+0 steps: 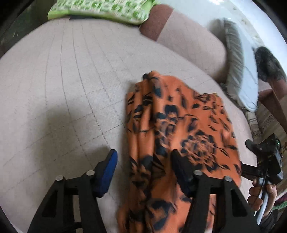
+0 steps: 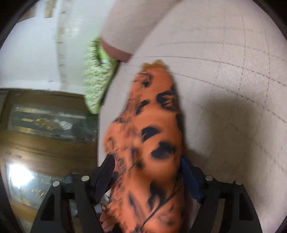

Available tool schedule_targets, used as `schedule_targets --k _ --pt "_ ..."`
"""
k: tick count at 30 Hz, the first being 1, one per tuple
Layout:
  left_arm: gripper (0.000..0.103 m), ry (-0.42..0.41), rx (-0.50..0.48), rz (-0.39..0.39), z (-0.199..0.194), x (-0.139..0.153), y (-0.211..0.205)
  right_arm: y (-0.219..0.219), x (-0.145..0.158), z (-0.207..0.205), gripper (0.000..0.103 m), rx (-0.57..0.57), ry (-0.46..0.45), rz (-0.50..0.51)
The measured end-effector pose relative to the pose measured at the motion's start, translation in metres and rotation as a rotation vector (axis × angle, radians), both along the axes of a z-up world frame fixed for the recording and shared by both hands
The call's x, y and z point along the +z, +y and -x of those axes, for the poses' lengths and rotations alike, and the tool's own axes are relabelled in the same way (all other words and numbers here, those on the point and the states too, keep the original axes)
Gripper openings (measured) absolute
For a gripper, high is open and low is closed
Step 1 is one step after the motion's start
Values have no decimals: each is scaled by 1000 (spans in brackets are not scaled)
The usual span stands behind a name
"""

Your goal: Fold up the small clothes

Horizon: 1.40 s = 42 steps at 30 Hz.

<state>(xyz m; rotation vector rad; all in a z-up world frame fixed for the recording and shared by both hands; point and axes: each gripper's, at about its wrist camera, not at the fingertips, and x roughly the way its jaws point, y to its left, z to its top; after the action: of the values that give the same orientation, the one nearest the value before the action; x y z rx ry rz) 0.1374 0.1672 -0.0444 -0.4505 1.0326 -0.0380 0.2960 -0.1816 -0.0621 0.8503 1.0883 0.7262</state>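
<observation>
1. Your right gripper [image 2: 147, 170] is clamped on the orange floral garment [image 2: 148, 136]; in the right wrist view the cloth bunches between the two fingers and hangs up the middle of the frame toward the beige quilted sofa seat [image 2: 233, 89].
2. Your left gripper [image 1: 143, 168] has its fingers well apart. The blue pad [image 1: 105, 172] sits clear at lower centre-left, and the other finger lies against or under the cloth at lower centre-right; whether it actually touches is lost in the blur.
3. In the left wrist view the garment [image 1: 179, 129] fills the centre and lower right, draped in long vertical folds over the seat.
4. My read: you're lifting and spreading it before the first fold. Bring the left gripper onto an edge or corner, not the bunched middle, and close on a single layer.
5. Then draw both grippers apart so the cloth goes taut and lies flat on the seat.
6. Keep it off the green patterned cushion [image 1: 100, 9] at the upper edge.
7. Writing or labels: none readable; the frames are motion-blurred, and the cushion's print shows only as a green-and-white pattern.
</observation>
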Motion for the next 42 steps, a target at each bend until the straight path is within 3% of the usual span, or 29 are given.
schedule_targets --k 4,6,7,8,9,10,11,13,14,15,16,17,19,20,22,23,24,27,28,29,30,31,33,35,37,40,42 --pt "68 -93 -58 -25 27 21 -11 -8 -10 23 77 -12 48 -27" --pt "72 -35 -22 -32 27 3 -12 -4 -27 35 77 19 94 -45" --pt "73 62 -14 -27 22 -19 -10 4 -35 37 75 57 113 -51" --pt "71 64 -8 -12 23 -26 -7 14 -32 38 66 87 81 19" --pt "54 43 -7 -9 24 -25 -6 21 -25 42 50 94 38 116" --pt "34 36 -31 11 24 -20 -7 23 -17 46 42 86 15 144" --pt "31 29 -48 32 27 -13 -9 25 -2 50 39 74 -29 172" --pt "31 -1 -61 -34 33 -8 -15 28 14 56 38 55 -94 231" --pt "34 8 -58 -44 33 -15 -17 31 7 52 38 59 -62 243" --pt "47 13 -49 -31 33 -19 -16 31 -9 47 43 68 9 245" --pt "53 31 -19 -13 34 -23 -11 23 -19 45 50 56 48 187" --pt "65 45 -1 -18 33 -22 -7 19 -17 44 53 40 57 128" --pt "68 30 9 -25 36 -9 -1 10 -1 43 74 20 28 116" --pt "69 7 11 -24 37 -3 1 7 7 41 75 -1 -2 120" --pt "82 -38 14 -16 33 9 4 -6 24 27 75 -68 -56 89" --pt "90 -60 10 -7 27 11 4 -10 26 18 75 -89 -53 64" --pt "91 -60 1 -3 20 7 4 -6 25 9 75 -86 -38 56" --pt "91 70 -12 3 -11 -27 -4 21 6 -13 75 17 33 80" --pt "89 48 -3 -19 -12 -29 -6 36 0 -17 71 86 40 106" --pt "48 22 -30 -18 -11 -24 -10 47 2 -18 64 102 17 162" --pt "28 8 -84 13 -12 -17 -14 52 8 -15 51 108 -18 206" --pt "26 -1 -75 -22 -11 -11 -17 54 18 -13 40 104 -44 215" --pt "24 -7 -85 -62 -12 -6 -25 56 41 -5 35 120 -127 262" --pt "23 -10 -72 -49 -15 1 -31 56 68 4 33 146 -212 295" --pt "23 -65 -86 -12 -13 21 -38 43 108 8 33 131 -323 349" --pt "23 -191 -112 -18 -24 60 -66 7 146 -2 33 94 -378 337" --pt "25 -211 -133 -1 -38 66 -79 -20 150 -14 33 60 -364 318"
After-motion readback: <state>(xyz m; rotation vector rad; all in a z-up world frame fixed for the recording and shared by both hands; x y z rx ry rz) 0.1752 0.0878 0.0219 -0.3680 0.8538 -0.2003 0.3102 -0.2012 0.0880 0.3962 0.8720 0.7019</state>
